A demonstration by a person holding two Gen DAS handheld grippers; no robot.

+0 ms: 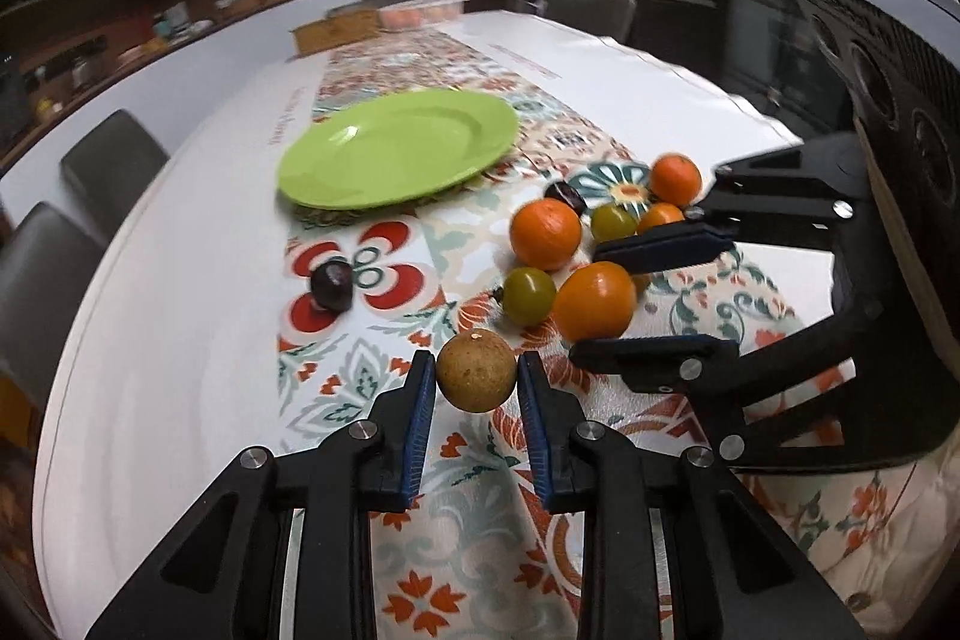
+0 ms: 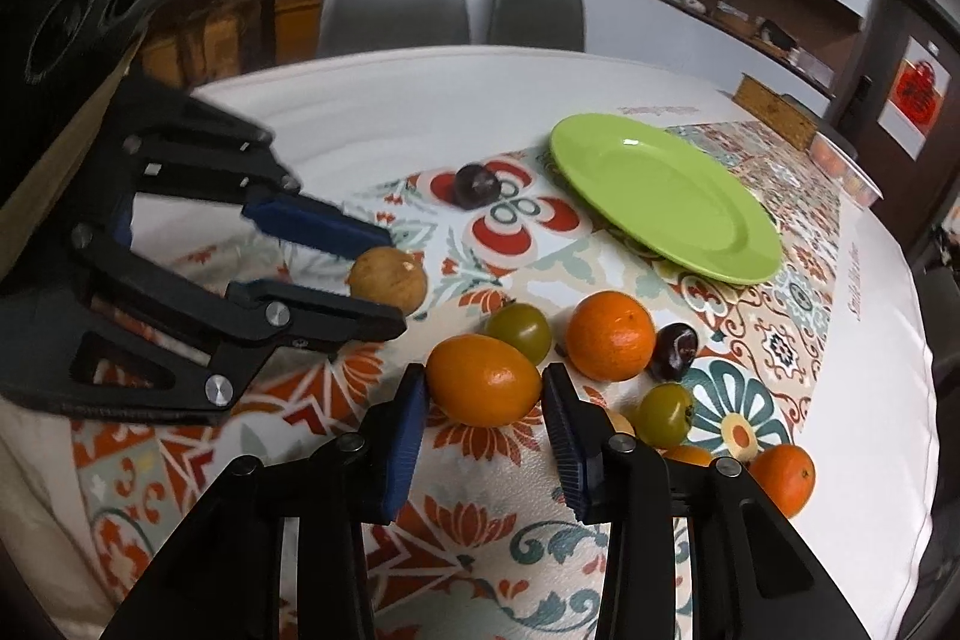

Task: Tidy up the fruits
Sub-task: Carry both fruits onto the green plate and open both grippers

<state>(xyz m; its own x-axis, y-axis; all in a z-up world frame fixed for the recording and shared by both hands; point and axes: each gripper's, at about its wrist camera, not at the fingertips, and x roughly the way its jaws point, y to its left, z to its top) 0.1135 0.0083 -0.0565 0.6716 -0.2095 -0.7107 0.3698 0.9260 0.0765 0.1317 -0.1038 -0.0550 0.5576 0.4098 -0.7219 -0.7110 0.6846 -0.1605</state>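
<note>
The green plate (image 1: pixel 396 148) holds no fruit: beside it, the left gripper (image 1: pixel 476 370) brackets a brown longan-like fruit (image 1: pixel 476 369), the right gripper (image 2: pixel 485 382) an oval orange fruit (image 2: pixel 483 380), contact apparent but unconfirmed.

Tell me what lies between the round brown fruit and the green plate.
Only bare patterned tablecloth, seen in the left wrist view, separates the round brown fruit from the green plate; the dark plum sits off to the left.

Both wrist cameras sit low over the table (image 1: pixel 180 340), looking along their fingers, seemingly from adjacent sides; both show the green plate (image 1: pixel 396 148) (image 2: pixel 666 196).
</note>
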